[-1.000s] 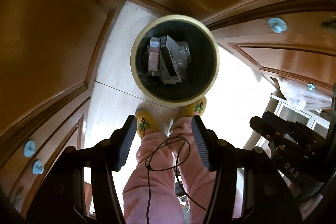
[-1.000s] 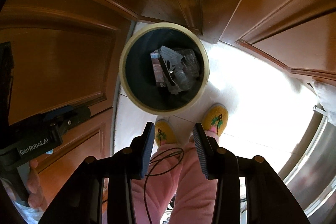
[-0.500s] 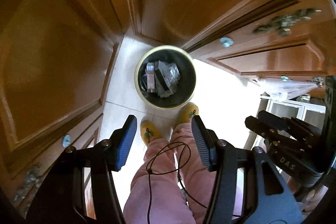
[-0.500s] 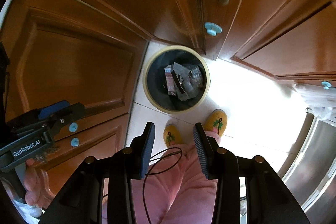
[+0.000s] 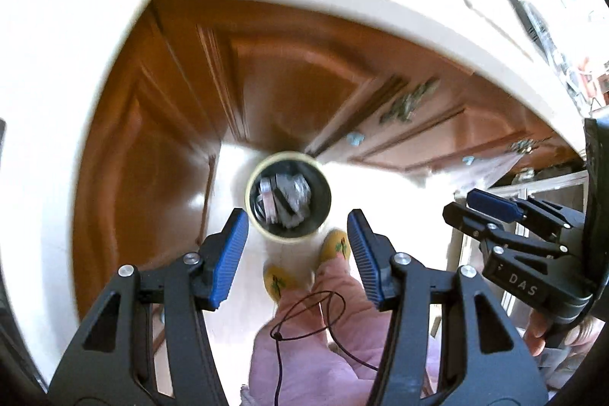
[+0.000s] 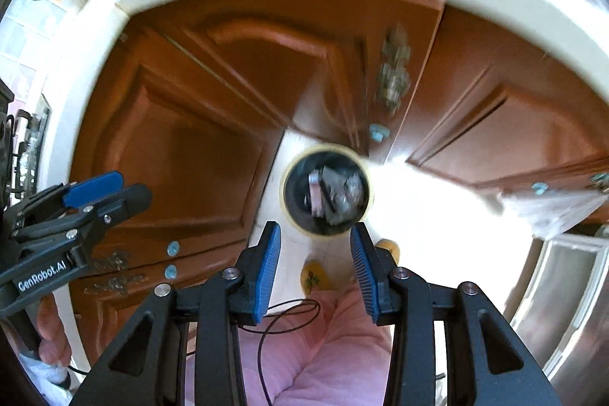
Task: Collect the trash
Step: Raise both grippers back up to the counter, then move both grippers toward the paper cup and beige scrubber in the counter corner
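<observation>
On the floor, in the corner where the wooden cupboard doors (image 6: 198,155) meet, stands the bin (image 5: 288,197), with crumpled packaging (image 6: 335,195) already lying inside. Left claw (image 5: 295,259): jaws apart, nothing between them. Right claw (image 6: 316,271): jaws apart, narrower gap, also empty. Both point steeply down over the bin, well above it; pale counter (image 5: 342,10) edge in view on both cameras. Judgement: a drop-off looks complete; step in hand is going for more trash. Next move calls for finding a piece, likely on the counter, and lining up a claw around it.
</observation>
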Action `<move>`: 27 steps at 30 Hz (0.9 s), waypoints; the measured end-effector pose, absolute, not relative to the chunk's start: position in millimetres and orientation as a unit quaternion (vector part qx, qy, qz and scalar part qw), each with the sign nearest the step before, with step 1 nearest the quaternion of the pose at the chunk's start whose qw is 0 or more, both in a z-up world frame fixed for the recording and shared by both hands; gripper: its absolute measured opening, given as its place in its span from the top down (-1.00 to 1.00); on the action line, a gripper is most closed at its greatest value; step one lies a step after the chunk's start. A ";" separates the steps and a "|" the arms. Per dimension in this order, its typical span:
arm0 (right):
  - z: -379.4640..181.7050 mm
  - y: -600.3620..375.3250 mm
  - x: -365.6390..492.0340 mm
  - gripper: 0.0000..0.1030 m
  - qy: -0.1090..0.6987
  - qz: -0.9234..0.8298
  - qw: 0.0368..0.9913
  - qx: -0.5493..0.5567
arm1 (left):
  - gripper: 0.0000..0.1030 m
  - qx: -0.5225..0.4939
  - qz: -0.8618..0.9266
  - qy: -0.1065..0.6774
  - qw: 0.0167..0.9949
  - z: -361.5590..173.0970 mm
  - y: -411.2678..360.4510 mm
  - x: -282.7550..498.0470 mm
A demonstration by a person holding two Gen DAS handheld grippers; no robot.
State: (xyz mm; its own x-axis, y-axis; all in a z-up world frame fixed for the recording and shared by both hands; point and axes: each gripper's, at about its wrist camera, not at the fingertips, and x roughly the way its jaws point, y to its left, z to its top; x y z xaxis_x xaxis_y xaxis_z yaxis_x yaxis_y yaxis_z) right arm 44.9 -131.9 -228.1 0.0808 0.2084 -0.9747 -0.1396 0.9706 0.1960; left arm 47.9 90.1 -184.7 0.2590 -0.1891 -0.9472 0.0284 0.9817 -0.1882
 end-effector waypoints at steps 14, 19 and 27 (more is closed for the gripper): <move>-51.9 -147.9 72.4 0.25 0.548 0.101 0.830 0.013 | 0.01 -0.009 -0.056 0.466 0.883 -25.6 108.5 86.0; -16.5 -145.3 91.4 0.25 0.515 0.098 0.852 0.012 | 0.01 -0.010 -0.047 0.435 0.899 0.4 113.3 108.8; 8.9 -153.6 148.6 0.25 0.491 0.115 0.863 0.017 | 0.01 -0.020 -0.015 0.397 0.917 29.5 101.1 157.9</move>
State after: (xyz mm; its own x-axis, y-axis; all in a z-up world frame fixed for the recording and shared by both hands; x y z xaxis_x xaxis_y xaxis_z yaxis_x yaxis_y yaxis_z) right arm 148.6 -153.6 8.9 0.4911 0.2162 -0.8438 -0.1820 0.9728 0.1433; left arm 157.9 101.1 29.5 0.6841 -0.0424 -0.7282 0.0108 0.9988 -0.0480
